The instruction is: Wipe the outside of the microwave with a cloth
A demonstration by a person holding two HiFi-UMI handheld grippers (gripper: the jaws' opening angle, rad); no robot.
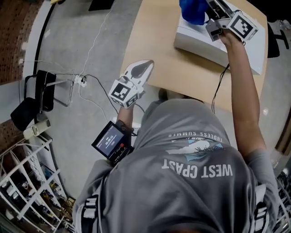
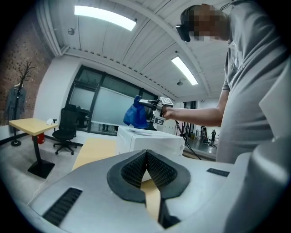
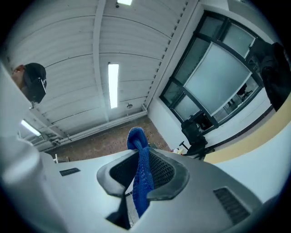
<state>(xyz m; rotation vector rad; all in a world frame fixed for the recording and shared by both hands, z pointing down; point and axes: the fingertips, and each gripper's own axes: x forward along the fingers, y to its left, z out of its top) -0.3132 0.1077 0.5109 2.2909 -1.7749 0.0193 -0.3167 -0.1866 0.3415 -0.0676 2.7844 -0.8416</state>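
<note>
Holding the blue cloth (image 1: 193, 11) over the white microwave (image 1: 202, 44) on the counter (image 1: 177, 75), your right gripper (image 1: 212, 19) fingers grasp it; your left gripper (image 1: 145, 67), fingers clenched empty, sits by the counter's edge.

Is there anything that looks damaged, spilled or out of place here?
Nothing stands out. The microwave sits level on the table, and the blue cloth is clamped in the right hand-held gripper near its top.

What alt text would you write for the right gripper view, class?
The right hand-held gripper clamps a blue cloth between its jaws, tilted up toward a white ceiling with strip lights and dark-framed windows.
</note>
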